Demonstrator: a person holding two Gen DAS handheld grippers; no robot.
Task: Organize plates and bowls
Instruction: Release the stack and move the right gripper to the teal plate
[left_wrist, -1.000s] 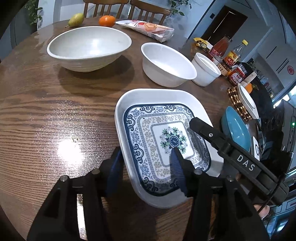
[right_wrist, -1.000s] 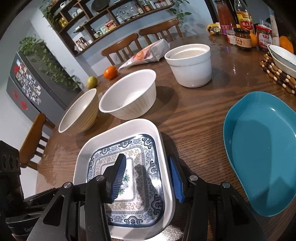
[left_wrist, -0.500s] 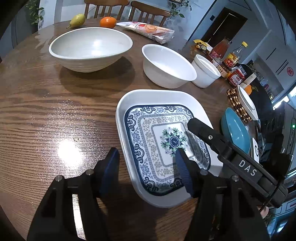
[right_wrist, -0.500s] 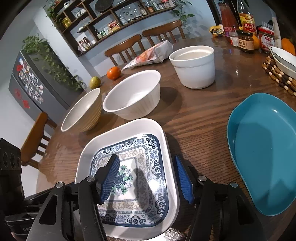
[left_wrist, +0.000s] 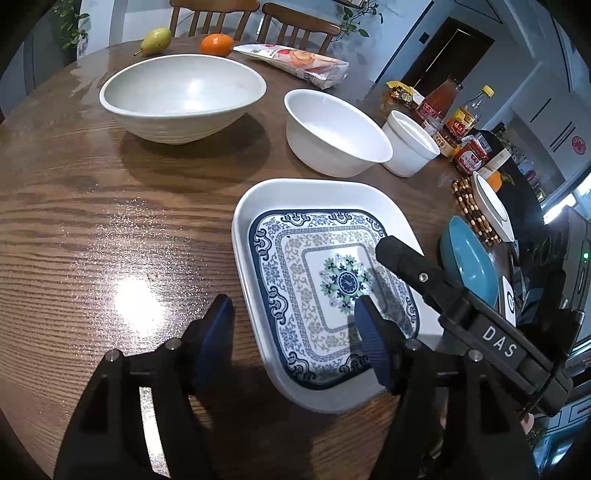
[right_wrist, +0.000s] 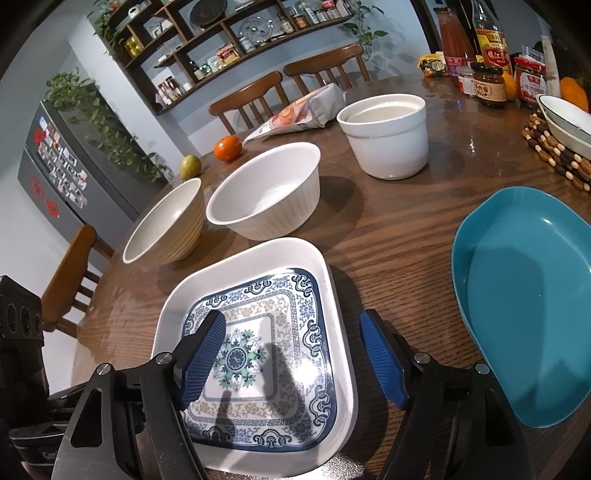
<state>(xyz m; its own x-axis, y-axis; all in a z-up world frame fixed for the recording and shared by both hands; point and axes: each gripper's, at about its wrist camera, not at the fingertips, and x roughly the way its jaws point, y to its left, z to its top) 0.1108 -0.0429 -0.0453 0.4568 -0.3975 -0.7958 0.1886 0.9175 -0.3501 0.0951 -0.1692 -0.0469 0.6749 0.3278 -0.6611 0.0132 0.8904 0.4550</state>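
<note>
**Patterned plate flat on the table, straddled by both grippers**

Left wrist view: the patterned plate (left_wrist: 325, 284) lies on the table (left_wrist: 110, 221); my left gripper (left_wrist: 295, 332) is spread wide across its left rim, gripping nothing.

Right wrist view: my right gripper (right_wrist: 291, 354) gapes over the right rim. I judge the grasp pending; next, close and carry toward the teal plate (right_wrist: 524, 306).

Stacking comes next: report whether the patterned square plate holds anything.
Empty. The patterned square plate shows its whole blue design in both views; only tool shadows fall on it.
</note>
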